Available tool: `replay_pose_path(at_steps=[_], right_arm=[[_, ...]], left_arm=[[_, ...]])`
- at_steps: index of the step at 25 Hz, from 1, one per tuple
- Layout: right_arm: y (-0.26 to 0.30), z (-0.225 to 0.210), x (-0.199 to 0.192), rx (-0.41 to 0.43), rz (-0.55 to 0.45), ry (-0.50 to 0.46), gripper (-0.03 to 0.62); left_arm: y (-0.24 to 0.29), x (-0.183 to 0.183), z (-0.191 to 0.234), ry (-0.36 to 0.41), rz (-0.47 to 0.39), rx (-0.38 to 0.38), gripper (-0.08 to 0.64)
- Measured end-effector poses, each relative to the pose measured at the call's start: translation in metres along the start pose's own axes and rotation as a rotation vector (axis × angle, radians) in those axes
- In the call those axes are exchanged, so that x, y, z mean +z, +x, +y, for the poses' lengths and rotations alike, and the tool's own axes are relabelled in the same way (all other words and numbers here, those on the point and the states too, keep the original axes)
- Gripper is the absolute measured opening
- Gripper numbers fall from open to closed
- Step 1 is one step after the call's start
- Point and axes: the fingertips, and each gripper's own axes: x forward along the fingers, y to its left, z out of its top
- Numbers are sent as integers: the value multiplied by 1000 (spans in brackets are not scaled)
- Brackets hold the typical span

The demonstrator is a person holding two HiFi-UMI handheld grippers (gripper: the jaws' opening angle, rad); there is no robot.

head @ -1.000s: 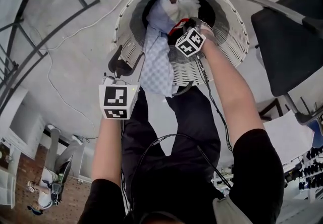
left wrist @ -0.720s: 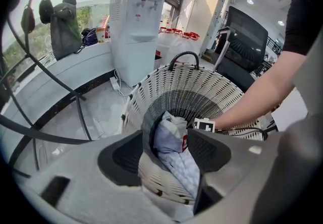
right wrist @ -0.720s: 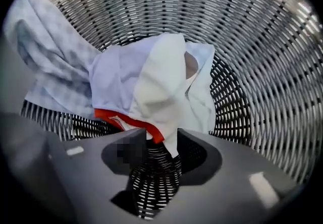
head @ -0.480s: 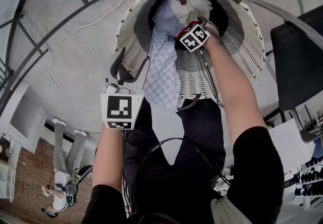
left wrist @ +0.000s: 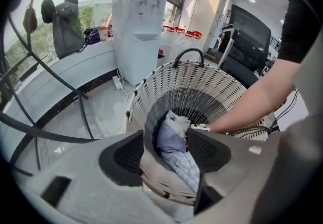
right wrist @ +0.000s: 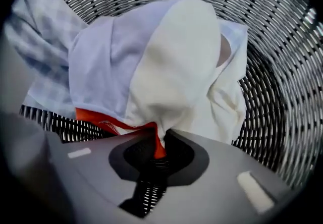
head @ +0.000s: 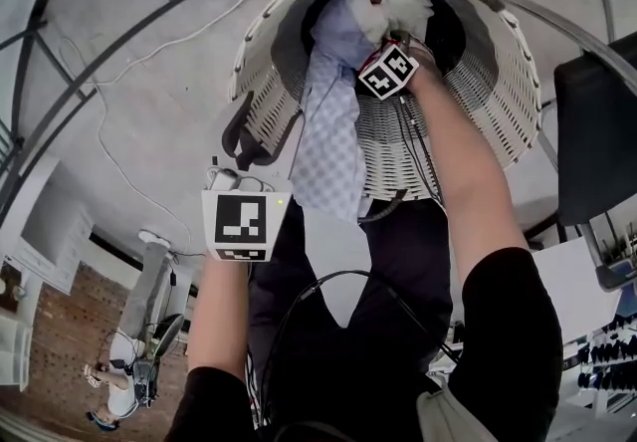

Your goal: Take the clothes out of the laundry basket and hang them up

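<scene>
Now gripping laundry deep inside round white woven-plastic laundry basket (head: 468, 102).
Pinches cream cloth garment with orange trim (right wrist: 176, 66) in right gripper (right wrist: 159, 147), jaws just closed narrow on it; holds left gripper (left wrist: 169, 155) wide, empty, outside rim near draped blue checked cloth (head: 328, 151).

Bright, even daylight is admitted through the windows (left wrist: 96, 13) at the upper left of the left gripper view. Only soft shadows are cast on the pale floor (head: 149, 102). Both gripper views are strongly bent and darkened at their corners, and the near jaws are blurred. The white garment (right wrist: 176, 66) is nearly washed out against the dimmer laundry basket (right wrist: 282, 92) wall.
</scene>
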Motion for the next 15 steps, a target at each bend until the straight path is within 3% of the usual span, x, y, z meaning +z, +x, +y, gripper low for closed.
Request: replay_pose_path(at_steps=[6,15], right_arm=[[-44,-10,2,-32,-38,71,40],[-174,-25,15,-81,-169,201,38]], left_arm=[[-7,7,-16,8,-6,-42,276],[-42,29,-35,66,-14,-133,272]])
